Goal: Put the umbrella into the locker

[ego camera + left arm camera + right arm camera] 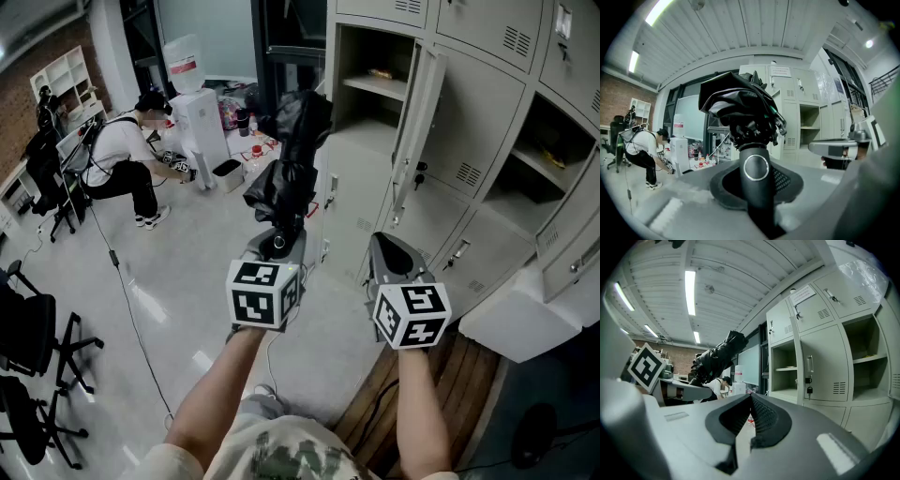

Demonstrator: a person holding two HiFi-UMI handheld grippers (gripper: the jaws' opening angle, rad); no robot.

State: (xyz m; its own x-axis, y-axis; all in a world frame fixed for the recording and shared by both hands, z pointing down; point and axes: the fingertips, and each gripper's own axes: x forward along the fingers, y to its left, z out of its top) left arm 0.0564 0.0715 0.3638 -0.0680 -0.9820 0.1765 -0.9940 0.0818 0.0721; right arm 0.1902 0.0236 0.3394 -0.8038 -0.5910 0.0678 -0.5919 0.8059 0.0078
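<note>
A folded black umbrella (291, 155) stands upright in front of me, and my left gripper (277, 246) is shut on its handle. In the left gripper view the round-buttoned handle (756, 180) sits clamped between the jaws, with the bundled canopy (738, 105) above it. My right gripper (392, 249) is level beside it, about a hand's width to the right. Its jaws meet at the tips (750, 398) with nothing between them. The grey lockers (469, 141) rise straight ahead. One upper compartment (373, 70) is open, and its door (419, 131) is swung out.
A person (122, 164) crouches on the floor at far left, near a water dispenser (197, 112) and clutter. Black office chairs (33, 347) stand at the left edge. More open locker compartments (553, 155) are at right, above a white box (520, 319) and wooden boards (473, 380).
</note>
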